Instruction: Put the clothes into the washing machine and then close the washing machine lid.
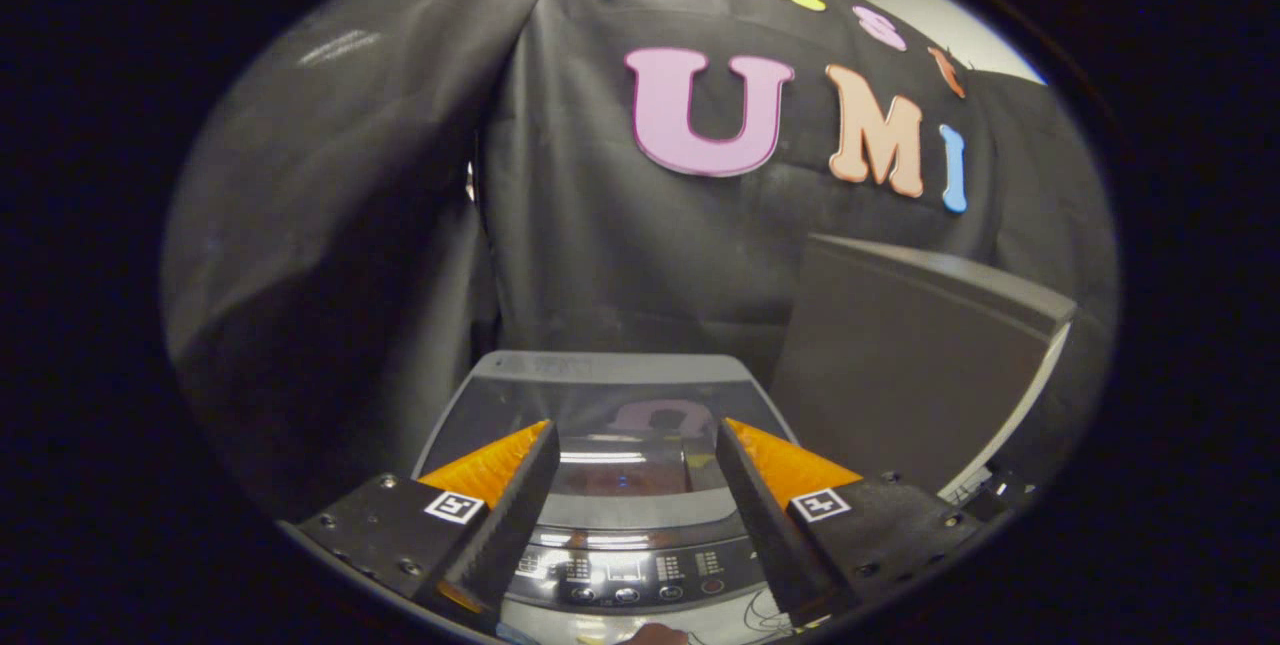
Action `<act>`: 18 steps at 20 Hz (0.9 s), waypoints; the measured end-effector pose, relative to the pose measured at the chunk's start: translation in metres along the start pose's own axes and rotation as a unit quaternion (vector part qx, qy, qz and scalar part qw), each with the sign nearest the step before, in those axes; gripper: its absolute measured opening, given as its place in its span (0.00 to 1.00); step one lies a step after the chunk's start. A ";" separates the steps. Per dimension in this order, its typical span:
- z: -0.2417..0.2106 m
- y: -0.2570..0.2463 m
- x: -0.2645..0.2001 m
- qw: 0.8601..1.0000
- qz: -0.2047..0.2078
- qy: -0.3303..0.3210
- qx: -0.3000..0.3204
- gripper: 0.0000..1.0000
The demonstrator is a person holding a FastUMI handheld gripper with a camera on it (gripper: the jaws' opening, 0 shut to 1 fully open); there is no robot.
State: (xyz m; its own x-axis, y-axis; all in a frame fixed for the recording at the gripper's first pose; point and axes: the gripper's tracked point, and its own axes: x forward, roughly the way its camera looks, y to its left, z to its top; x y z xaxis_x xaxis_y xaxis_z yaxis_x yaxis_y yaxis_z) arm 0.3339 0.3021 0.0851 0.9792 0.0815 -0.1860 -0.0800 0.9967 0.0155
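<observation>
Gripper view: the tool stands wide open with nothing between its fingers, hovering above the front of a small top-loading washing machine. The glass lid lies flat and closed over the tub, just ahead of the fingertips toward 12 o'clock; the control panel with its row of buttons sits under the fingers at 6 o'clock. A grey box-like panel stands just beside the machine at 2 o'clock. I see no clothes from here, and I cannot tell through the reflecting glass whether any are inside.

The machine's long axis runs from the panel at 6 o'clock back to the lid's rear edge at 12 o'clock, and its front faces the tool.

Risks, as I judge them: if the clothes are not yet loaded, the task would end with an empty tub behind a shut lid. The open fingers hang close over the buttons, so a downward drift could press one. Lifting the smooth lid with a poor grip could let it slip and slam.
</observation>
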 end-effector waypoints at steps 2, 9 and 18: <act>0.026 -0.006 -0.015 1.000 -0.004 -0.022 0.002 0.96; 0.093 -0.014 -0.069 0.997 0.003 -0.073 0.019 0.96; 0.110 -0.014 -0.128 0.993 0.022 -0.115 0.012 0.96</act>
State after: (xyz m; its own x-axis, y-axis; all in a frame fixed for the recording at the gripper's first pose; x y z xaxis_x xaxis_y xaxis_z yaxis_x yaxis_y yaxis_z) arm 0.2299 0.2773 0.2173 0.9918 0.1195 0.0443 -0.1214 0.9917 0.0426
